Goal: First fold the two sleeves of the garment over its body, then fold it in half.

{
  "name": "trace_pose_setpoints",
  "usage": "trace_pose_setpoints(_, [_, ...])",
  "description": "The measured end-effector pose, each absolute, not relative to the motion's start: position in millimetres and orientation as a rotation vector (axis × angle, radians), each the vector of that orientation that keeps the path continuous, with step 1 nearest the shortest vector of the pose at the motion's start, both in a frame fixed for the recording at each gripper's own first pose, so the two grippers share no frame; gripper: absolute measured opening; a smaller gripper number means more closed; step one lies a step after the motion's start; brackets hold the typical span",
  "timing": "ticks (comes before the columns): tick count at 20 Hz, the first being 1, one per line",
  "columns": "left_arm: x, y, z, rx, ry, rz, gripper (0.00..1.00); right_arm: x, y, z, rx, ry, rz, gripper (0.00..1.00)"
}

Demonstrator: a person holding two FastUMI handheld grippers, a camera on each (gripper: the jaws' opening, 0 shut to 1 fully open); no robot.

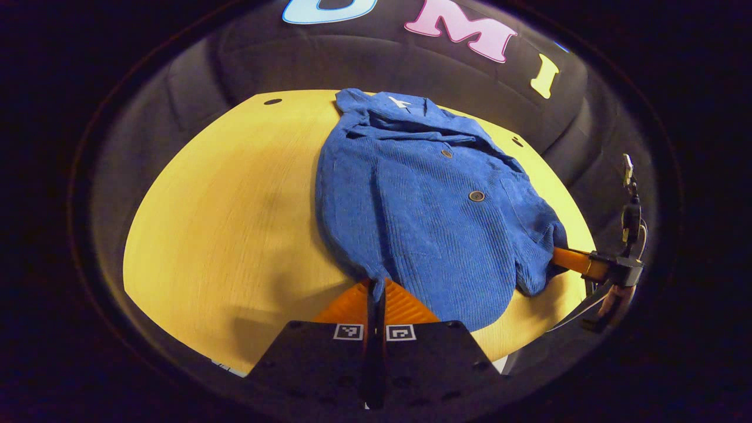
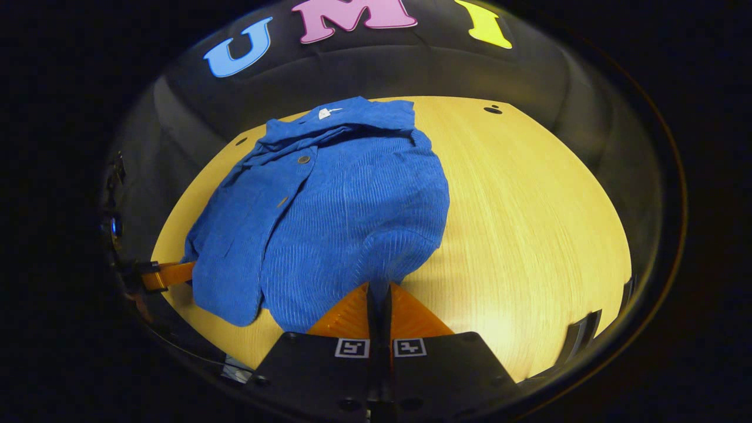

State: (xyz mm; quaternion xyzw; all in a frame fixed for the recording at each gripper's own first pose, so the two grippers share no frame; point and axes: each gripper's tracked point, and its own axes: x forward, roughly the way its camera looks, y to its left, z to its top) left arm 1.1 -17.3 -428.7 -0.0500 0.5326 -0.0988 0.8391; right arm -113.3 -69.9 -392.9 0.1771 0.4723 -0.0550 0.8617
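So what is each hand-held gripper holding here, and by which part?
Both hold the blue garment by its near hem: the left hand-held gripper pinches one corner, the right hand-held gripper the other, fingers closed on fabric.

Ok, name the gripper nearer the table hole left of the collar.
Left. The left gripper pinches the jacket hem on the hole side; the right gripper pinches the far corner.

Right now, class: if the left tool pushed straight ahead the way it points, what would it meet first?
The blue garment: the left tool is already shut on its near hem, so going on would likely just push cloth across the table.
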Motion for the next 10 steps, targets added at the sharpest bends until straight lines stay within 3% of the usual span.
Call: trace_pose_setpoints(10, [95.3,-37.1,-352.6,-0.149,0.962,-0.259,0.00,-40.6,-94.5,-329.0,0.384,0.884,-0.085,0.01])
